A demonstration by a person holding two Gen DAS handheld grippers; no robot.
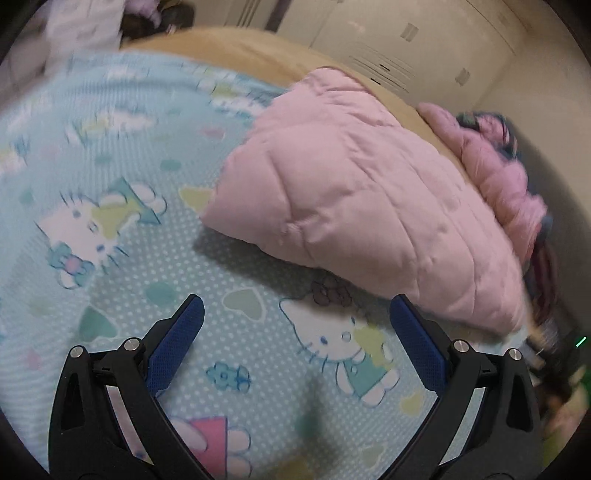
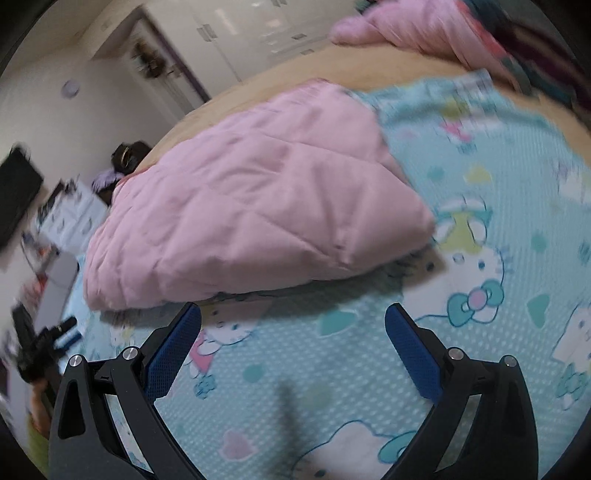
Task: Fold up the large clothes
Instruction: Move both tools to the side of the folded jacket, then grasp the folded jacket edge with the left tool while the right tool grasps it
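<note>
A pink quilted padded garment point(image 1: 362, 206) lies folded in a thick bundle on a light blue cartoon-cat sheet point(image 1: 110, 155). In the left wrist view it sits ahead and to the right of my left gripper point(image 1: 295, 306), which is open and empty above the sheet. In the right wrist view the same pink garment point(image 2: 251, 199) lies ahead and to the left of my right gripper point(image 2: 293, 314), which is open and empty, with the sheet point(image 2: 498, 221) below it. Neither gripper touches the garment.
The sheet covers a tan bed surface point(image 1: 236, 48). A heap of pink and dark clothes point(image 1: 498, 166) lies at the bed's edge, also in the right wrist view point(image 2: 424, 26). White wardrobes point(image 2: 258, 26) stand behind. Boxes and clutter point(image 2: 55, 221) sit beside the bed.
</note>
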